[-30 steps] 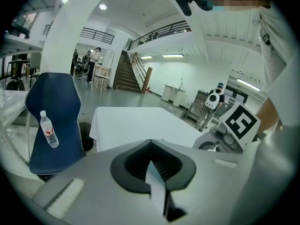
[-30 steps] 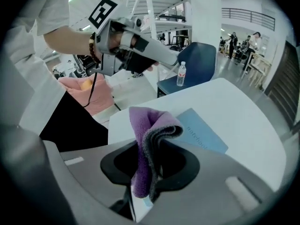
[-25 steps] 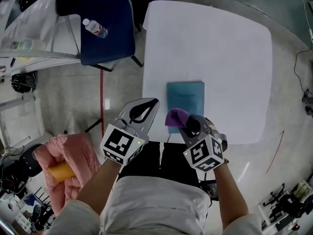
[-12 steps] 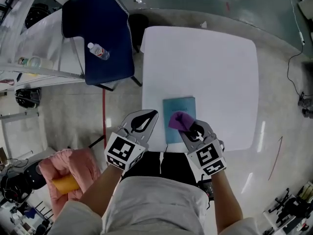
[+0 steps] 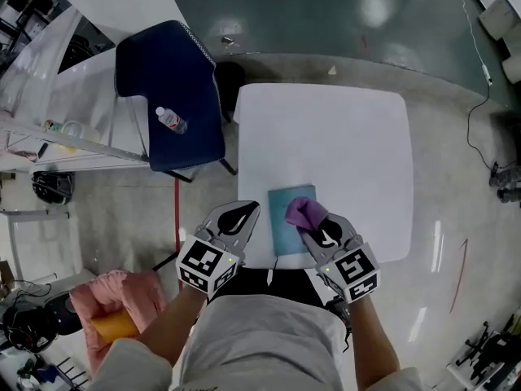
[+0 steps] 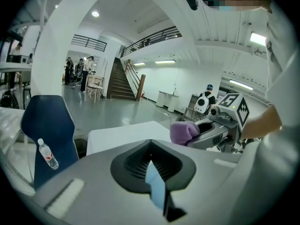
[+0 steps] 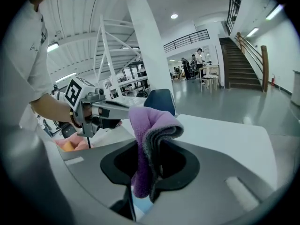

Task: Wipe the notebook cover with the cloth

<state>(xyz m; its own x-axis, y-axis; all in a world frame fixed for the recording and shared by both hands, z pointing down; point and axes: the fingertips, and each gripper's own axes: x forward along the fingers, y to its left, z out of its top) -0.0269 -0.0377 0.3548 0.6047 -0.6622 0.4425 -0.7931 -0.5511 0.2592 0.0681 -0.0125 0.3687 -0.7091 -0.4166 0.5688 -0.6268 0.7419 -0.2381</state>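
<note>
A blue notebook (image 5: 285,218) lies flat near the front edge of the white table (image 5: 326,137). My right gripper (image 5: 309,222) is shut on a folded purple cloth (image 5: 302,211), which hangs over the notebook's right side. In the right gripper view the cloth (image 7: 146,146) stands up between the jaws, and a sliver of the notebook (image 7: 140,204) shows below. My left gripper (image 5: 249,208) is shut and empty, hovering at the table's left front edge beside the notebook. The left gripper view shows the cloth (image 6: 183,131) and a strip of the notebook (image 6: 154,187) past its jaws.
A dark blue chair (image 5: 169,88) with a water bottle (image 5: 172,120) on its seat stands left of the table. A pink bundle (image 5: 122,296) with an orange thing lies on the floor at the lower left. Another table (image 5: 57,80) stands at the far left.
The head view has pulled back, so everything looks smaller. My right gripper carried the cloth from the notebook's near left corner to over its right side. The left gripper stayed shut beside it.
</note>
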